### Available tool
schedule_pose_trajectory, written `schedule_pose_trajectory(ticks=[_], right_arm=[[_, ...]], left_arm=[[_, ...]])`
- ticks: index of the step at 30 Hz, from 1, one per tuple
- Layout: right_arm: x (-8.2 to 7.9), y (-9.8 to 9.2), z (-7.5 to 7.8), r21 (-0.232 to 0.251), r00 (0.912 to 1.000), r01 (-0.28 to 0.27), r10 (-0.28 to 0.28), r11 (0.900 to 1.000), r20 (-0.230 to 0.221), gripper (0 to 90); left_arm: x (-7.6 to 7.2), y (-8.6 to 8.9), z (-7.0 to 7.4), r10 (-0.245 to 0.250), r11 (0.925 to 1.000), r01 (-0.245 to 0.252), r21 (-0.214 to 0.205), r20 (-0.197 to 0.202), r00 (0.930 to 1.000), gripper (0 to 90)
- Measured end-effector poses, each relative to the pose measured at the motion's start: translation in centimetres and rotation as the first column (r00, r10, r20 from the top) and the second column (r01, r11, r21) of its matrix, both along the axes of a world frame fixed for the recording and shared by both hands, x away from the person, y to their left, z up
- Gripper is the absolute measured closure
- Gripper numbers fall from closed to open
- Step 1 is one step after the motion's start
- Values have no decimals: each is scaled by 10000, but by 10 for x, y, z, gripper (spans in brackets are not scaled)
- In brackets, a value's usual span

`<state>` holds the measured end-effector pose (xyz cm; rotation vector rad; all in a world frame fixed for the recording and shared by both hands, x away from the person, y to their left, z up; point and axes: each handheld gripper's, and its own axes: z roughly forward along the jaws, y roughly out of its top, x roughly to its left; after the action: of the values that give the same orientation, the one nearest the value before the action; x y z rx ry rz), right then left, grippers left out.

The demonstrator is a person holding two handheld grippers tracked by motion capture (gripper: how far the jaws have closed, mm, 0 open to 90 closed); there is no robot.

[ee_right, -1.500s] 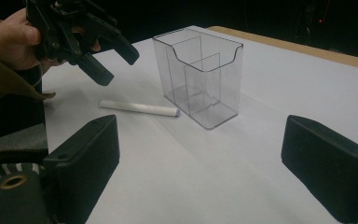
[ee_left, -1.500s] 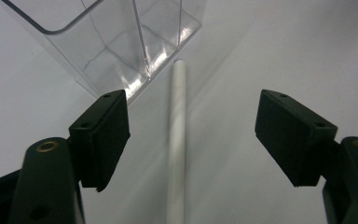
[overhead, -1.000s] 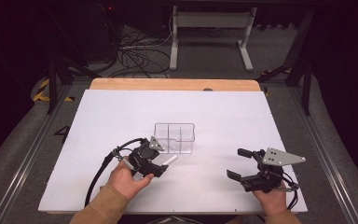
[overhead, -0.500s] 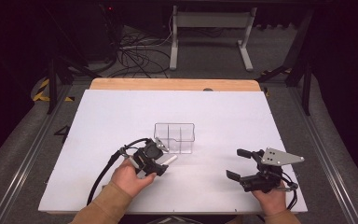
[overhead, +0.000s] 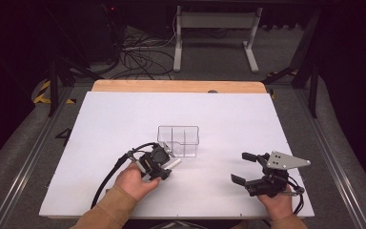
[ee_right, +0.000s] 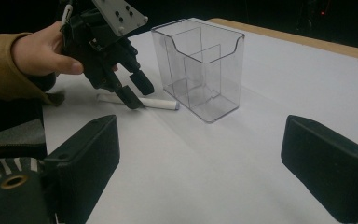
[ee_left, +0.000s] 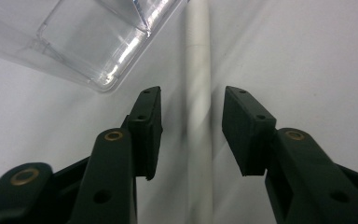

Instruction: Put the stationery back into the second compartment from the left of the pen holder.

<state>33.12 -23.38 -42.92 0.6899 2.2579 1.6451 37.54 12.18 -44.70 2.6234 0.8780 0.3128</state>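
A white marker (ee_left: pixel 199 70) lies flat on the white table (overhead: pixel 105 124), just in front of a clear plastic box (overhead: pixel 178 140) with three compartments. My left gripper (ee_left: pixel 191 112) points down over the marker, one pad on each side, and a gap shows at both pads. Its jaws have just been closing, and the marker is between them untouched. The right gripper view shows that gripper (ee_right: pixel 137 93) with a tip at the marker (ee_right: pixel 161 104), beside the box (ee_right: pixel 200 70). My right gripper (overhead: pixel 238 167) rests open at the table's front right, holding nothing.
The box's corner (ee_left: pixel 88 42) sits close to the upper left of my left jaw. A wooden strip (overhead: pixel 176 86) borders the table's far edge. Metal rails run along both sides, and cables and a stand lie on the floor beyond.
My left gripper has tilted down onto the marker and its jaws have narrowed around it. The right gripper has stayed in place.
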Motion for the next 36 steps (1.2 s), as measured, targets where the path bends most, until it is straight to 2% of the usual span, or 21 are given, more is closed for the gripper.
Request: schedule_pose_trajectory(ticks=[18, 36], right_arm=[[1, 1, -1, -99, 9999, -135, 135, 9999, 7, 121], [1, 3, -4, -321, 9998, -168, 169, 9993, 42, 126]], left_arm=[[3, -4, 1, -458, 9989, 462, 83, -436, 9980, 733], [6, -6, 2, -521, 9985, 533, 156, -664, 9964, 781]])
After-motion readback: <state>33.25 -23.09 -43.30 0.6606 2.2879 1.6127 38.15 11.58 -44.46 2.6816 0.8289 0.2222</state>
